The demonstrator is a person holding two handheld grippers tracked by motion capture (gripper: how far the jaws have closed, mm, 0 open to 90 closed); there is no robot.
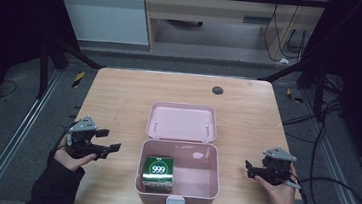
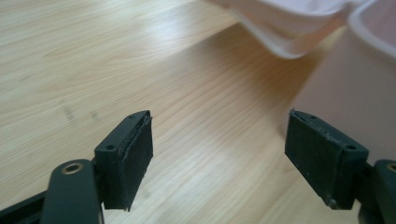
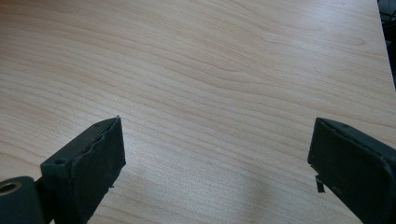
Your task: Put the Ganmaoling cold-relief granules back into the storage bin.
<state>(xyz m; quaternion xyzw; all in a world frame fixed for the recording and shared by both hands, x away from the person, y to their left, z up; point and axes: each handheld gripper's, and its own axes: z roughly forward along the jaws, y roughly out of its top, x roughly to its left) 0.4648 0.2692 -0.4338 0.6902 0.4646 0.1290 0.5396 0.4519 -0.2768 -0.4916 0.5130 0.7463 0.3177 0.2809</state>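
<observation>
A pink box (image 1: 205,180) stands open at the table's front middle, its lid (image 1: 182,122) laid back flat. A green carton marked 999 (image 1: 157,172) stands in the box's left part. My left gripper (image 1: 110,146) rests low over the table left of the box, jaws apart with nothing between them. In the left gripper view the gripper (image 2: 218,154) looks over bare wood, with the box wall (image 2: 341,93) at the right. My right gripper (image 1: 248,169) sits right of the box. Its jaws stand wide in the right gripper view (image 3: 215,161), empty over bare wood.
The wooden table (image 1: 119,96) has a small dark round spot (image 1: 217,90) near its far edge. Cables (image 1: 340,198) trail off the right side onto the floor. Metal frame rails run along both sides of the table.
</observation>
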